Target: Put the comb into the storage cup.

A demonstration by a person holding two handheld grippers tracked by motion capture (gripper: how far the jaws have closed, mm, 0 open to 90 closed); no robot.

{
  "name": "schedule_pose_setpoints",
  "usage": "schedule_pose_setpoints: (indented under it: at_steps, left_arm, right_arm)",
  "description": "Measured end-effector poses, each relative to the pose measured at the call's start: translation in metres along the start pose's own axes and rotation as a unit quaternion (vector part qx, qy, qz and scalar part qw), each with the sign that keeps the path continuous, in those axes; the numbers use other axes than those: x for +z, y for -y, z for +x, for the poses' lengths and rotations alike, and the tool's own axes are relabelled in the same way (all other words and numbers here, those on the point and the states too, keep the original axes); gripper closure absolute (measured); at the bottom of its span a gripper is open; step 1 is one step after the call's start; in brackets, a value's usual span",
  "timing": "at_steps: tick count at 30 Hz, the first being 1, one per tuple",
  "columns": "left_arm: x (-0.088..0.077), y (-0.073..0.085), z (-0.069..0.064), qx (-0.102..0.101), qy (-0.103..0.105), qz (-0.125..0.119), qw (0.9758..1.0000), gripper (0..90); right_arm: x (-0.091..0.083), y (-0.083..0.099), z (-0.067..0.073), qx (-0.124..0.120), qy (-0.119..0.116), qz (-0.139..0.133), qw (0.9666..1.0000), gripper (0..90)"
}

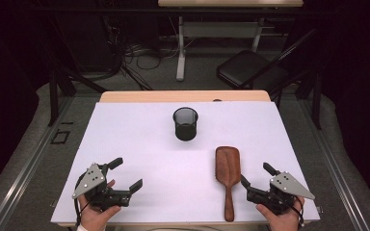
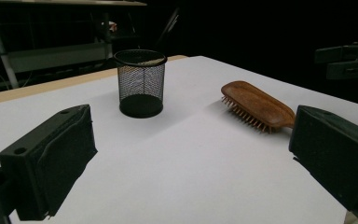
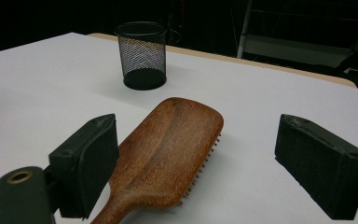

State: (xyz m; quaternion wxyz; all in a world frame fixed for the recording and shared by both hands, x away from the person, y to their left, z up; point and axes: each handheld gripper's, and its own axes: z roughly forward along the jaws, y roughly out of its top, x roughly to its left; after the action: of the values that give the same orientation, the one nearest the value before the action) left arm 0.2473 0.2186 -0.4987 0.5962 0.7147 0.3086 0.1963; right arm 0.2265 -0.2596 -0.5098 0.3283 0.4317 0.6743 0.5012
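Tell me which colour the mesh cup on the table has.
Black; the mesh cup shows best in the left gripper view.

no readable text, label or number anywhere here

The hairbrush (image 1: 228, 169) is reddish-brown wood with a darker grain running along its back, and its bristles (image 2: 242, 114) are a paler tan; the cup (image 1: 185, 123) is black wire mesh, a fine grid pattern on its wall, with a solid black rim and base; the table (image 1: 139, 144) is covered in plain white, with a light wooden edge at its far side; the left gripper (image 1: 121, 174) is black with a grey plate dotted with small holes; the right gripper (image 1: 255, 174) is black too, with the same grey dotted plate; the floor (image 1: 24, 159) is grey; the chair (image 1: 250, 70) behind the table is black.
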Motion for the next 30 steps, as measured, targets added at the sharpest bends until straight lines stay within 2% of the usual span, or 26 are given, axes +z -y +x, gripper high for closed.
schedule_pose_setpoints:
  at_steps: [8,13,18,20,24,26,27,29,30]
  left_arm:
    - [0.001,0.001,0.001,-0.006,-0.002,0.005,1.0,0.4]
    - [0.001,0.002,0.001,-0.01,0.003,0.001,0.9999,0.4]
    - [0.002,0.004,0.001,-0.011,0.007,0.008,0.9999,0.4]
    - [0.002,0.004,0.002,-0.009,0.008,0.01,0.9999,0.5]
    - [0.002,0.005,0.001,-0.009,0.009,0.011,0.9999,0.5]
    - [0.002,0.005,0.001,-0.01,0.01,0.01,0.9999,0.5]
    - [0.002,0.005,0.001,-0.01,0.009,0.012,0.9998,0.5]
    - [0.002,0.005,0.001,-0.01,0.008,0.012,0.9998,0.5]
    - [0.002,0.005,0.001,-0.009,0.008,0.012,0.9998,0.5]
  right_arm:
    - [0.005,0.002,0.003,-0.005,-0.01,0.013,0.9998,12.8]
    - [0.007,0.001,0.009,-0.019,-0.013,0.023,0.9995,12.8]
    - [0.009,0.001,0.013,-0.029,-0.024,0.034,0.9987,14.3]
    - [0.011,0.001,0.016,-0.033,-0.033,0.043,0.998,17.8]
    - [0.011,0.001,0.019,-0.042,-0.041,0.041,0.9975,25.1]
    - [0.012,0.001,0.021,-0.042,-0.047,0.046,0.997,27.6]
    - [0.012,0.001,0.022,-0.05,-0.052,0.056,0.9958,30.8]
    - [0.012,0.001,0.024,-0.049,-0.053,0.058,0.9957,32.3]
    - [0.014,0.001,0.025,-0.051,-0.061,0.056,0.9953,33.3]
